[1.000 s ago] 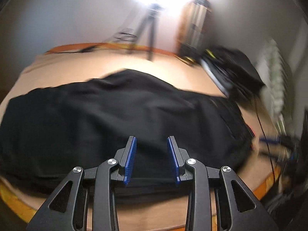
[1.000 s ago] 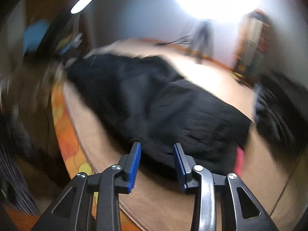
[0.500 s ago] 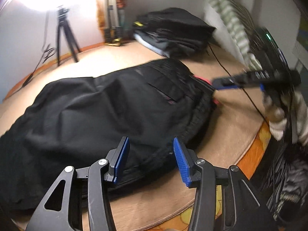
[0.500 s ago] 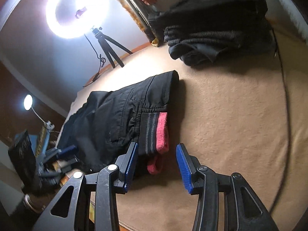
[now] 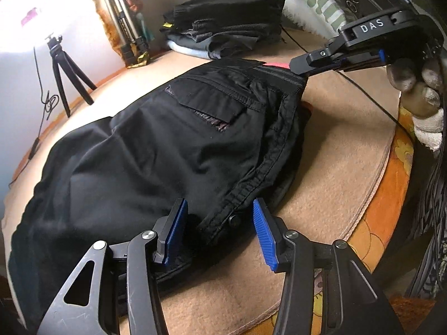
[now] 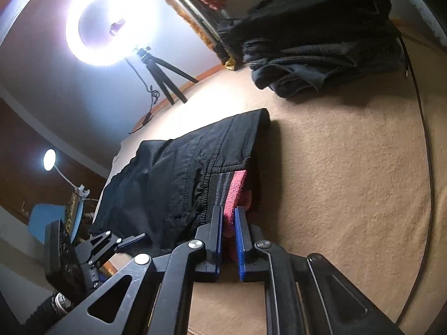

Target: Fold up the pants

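Black pants (image 5: 167, 145) lie flat on the tan blanket (image 5: 335, 173), waistband toward the right. My left gripper (image 5: 220, 223) straddles the near waistband corner with its button (image 5: 234, 219). Its jaws are closing, and the blue pads stand clear of the cloth. In the right wrist view the pants (image 6: 181, 181) show a pink inner waistband (image 6: 234, 189). My right gripper (image 6: 229, 223) is closing, its pads pressing that pink band at the far corner. It also shows in the left wrist view as a right gripper (image 5: 300, 68) held by a gloved hand (image 5: 419, 83).
A stack of folded dark clothes (image 5: 223, 25) sits at the back of the blanket. A ring light (image 6: 111, 19) on a small tripod (image 5: 64, 69) stands behind the pants. A black cable (image 6: 424, 139) runs along the right side. An orange patterned cloth (image 5: 391, 184) marks the table edge.
Both grippers rolled and swung over to the waistband end of the pants. The right gripper went from open to pinched on the pink band. The left gripper moved closer to the button corner.
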